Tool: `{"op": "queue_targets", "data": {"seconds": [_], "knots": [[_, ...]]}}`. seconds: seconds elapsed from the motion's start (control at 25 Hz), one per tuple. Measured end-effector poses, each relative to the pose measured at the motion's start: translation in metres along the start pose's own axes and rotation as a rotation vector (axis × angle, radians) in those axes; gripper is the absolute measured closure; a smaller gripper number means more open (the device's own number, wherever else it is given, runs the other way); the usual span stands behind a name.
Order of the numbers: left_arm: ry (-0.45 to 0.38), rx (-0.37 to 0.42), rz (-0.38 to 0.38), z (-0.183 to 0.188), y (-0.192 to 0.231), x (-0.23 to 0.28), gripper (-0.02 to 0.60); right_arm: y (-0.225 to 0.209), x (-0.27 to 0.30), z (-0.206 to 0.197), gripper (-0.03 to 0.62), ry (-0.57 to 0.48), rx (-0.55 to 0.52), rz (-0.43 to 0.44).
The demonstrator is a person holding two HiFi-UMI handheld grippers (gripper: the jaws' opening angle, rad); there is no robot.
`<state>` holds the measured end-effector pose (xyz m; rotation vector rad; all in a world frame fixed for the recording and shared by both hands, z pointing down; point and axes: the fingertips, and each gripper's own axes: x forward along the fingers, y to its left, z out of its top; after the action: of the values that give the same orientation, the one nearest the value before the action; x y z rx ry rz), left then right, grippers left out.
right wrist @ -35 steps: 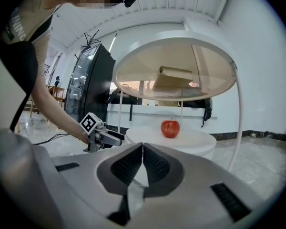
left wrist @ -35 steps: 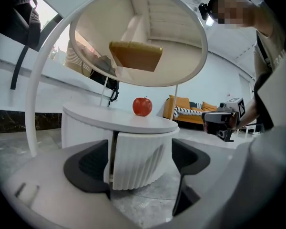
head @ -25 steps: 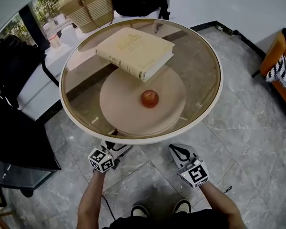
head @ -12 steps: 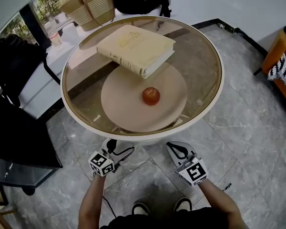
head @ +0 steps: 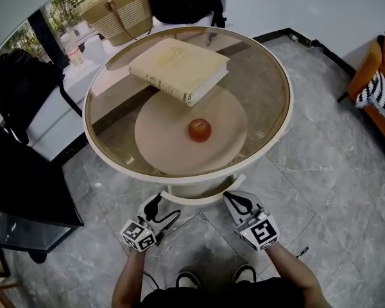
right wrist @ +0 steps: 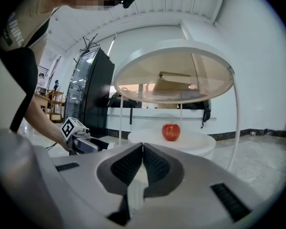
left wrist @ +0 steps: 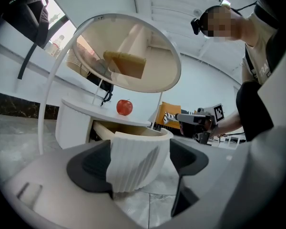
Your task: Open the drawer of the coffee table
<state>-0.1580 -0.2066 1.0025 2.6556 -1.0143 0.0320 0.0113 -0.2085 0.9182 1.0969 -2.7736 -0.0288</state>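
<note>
Jaws on your left gripper stand wide and have just been closing a little. The ribbed front of the drawer sits between them, against one pad and clear of the other. Your right gripper, just right, is pinched together on nothing. That drawer is partly out under the coffee table. The apple lies beyond, the book farthest.

drawer front juts over floor; free room rightward.
</note>
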Motion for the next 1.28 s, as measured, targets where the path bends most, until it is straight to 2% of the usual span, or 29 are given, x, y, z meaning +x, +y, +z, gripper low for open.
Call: {"op": "queue_targets", "data": {"seconds": [0.32,0.56,0.68,0.92,1.12,1.28], "knots": [[-0.01,-0.017,-0.02,-0.009,-0.024,-0.017,0.19,-0.001,-0.006,0.002,0.589,0.003,0.01,0.0],[0.018,0.006,-0.051,-0.017,-0.044,-0.031,0.19,0.002,-0.008,0.004,0.589,-0.006,0.001,0.005],[0.019,-0.025,-0.051,-0.018,-0.051,-0.036,0.192,0.004,-0.008,0.006,0.589,-0.008,-0.008,0.01],[0.033,-0.023,-0.073,-0.022,-0.063,-0.045,0.193,0.006,-0.009,0.009,0.589,-0.011,-0.015,0.019],[0.038,-0.062,-0.098,-0.025,-0.07,-0.052,0.195,0.006,-0.009,0.007,0.589,-0.007,-0.012,0.019],[0.067,-0.03,-0.132,-0.026,-0.074,-0.055,0.196,0.005,-0.008,0.008,0.589,-0.009,-0.009,0.018]]}}
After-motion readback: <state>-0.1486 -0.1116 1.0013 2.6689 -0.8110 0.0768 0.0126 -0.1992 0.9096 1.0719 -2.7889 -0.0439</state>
